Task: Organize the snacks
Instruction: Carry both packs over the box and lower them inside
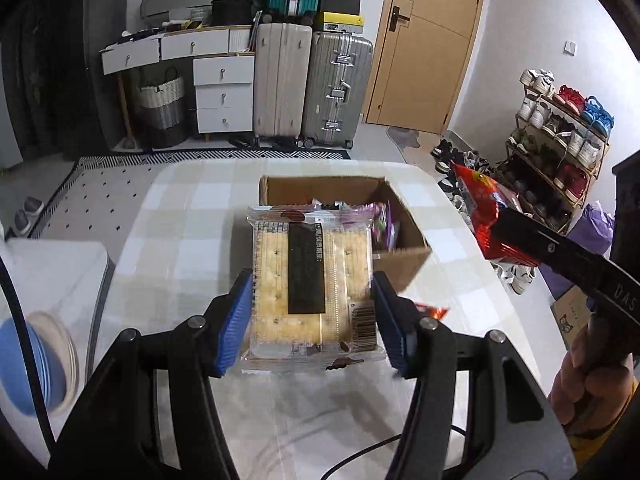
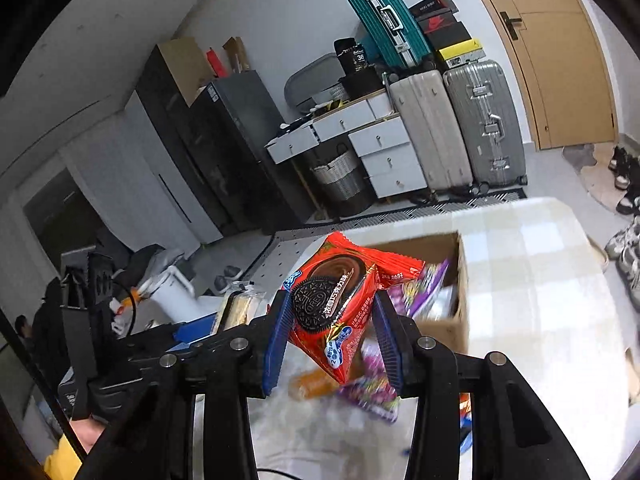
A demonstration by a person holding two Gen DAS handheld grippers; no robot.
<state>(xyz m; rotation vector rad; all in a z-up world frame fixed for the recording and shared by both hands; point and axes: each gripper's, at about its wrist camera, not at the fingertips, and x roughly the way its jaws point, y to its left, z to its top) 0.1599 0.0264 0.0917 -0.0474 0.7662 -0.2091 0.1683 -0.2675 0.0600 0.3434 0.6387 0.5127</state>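
Both tools loaded, held above the desk near the snack box.

The left tool grips a clear-wrapped pack of soda crackers by its two long sides, blue pads pressed against the wrapper; the pack hangs clear of the checked desk, just short of the open cardboard box. The right tool is clenched on a red Oreo packet, held tilted, one corner pointing down between the pads. The box holds purple-wrapped snacks against its right wall. More loose packets, purple and orange, lie blurred on the desk below the right tool. A hand grips the right tool's handle.
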